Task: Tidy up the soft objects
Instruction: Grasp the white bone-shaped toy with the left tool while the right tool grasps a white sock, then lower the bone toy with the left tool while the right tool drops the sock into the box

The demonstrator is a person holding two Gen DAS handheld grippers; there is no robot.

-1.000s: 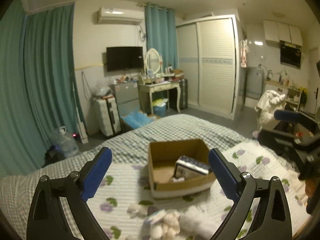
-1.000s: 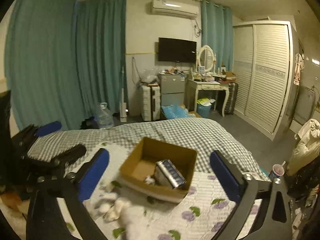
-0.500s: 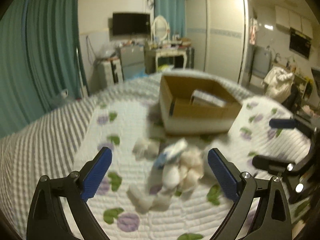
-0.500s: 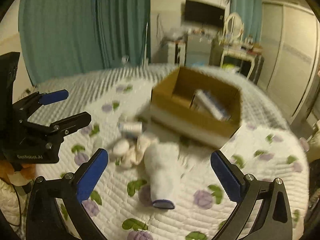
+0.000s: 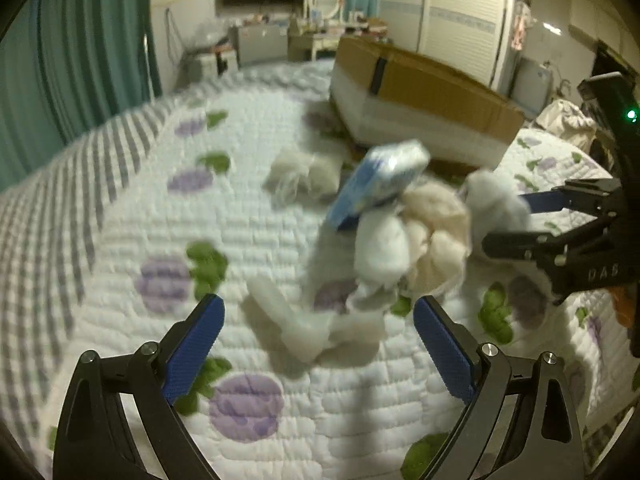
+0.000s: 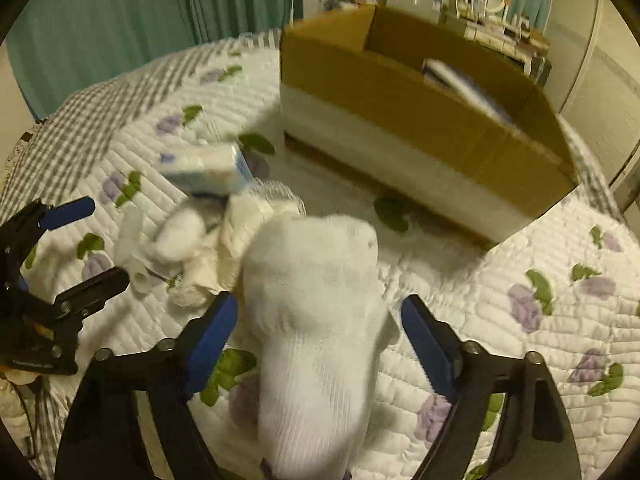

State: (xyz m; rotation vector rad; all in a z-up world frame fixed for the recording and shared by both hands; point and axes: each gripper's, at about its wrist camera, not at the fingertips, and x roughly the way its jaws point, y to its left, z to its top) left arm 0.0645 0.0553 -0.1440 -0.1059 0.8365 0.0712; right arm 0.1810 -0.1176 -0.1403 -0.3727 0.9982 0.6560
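While the right gripper (image 6: 318, 336) straddles a white sock (image 6: 316, 340) at lower centre, its fingers spread wide and touching nothing, the left gripper (image 5: 318, 340) hangs equally released over a heap of pale socks (image 5: 404, 248), blurred beyond counting. One blue-and-white packet (image 5: 378, 182) leans on the heap. One cardboard box (image 6: 420, 120) stands at upper right on the floral quilt (image 5: 140, 220), with one packet (image 6: 460, 84) inside.

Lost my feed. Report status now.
Both tongs open: right tongs straddle the white sock, left tongs over the sock pile. Box beyond, nothing in the way.
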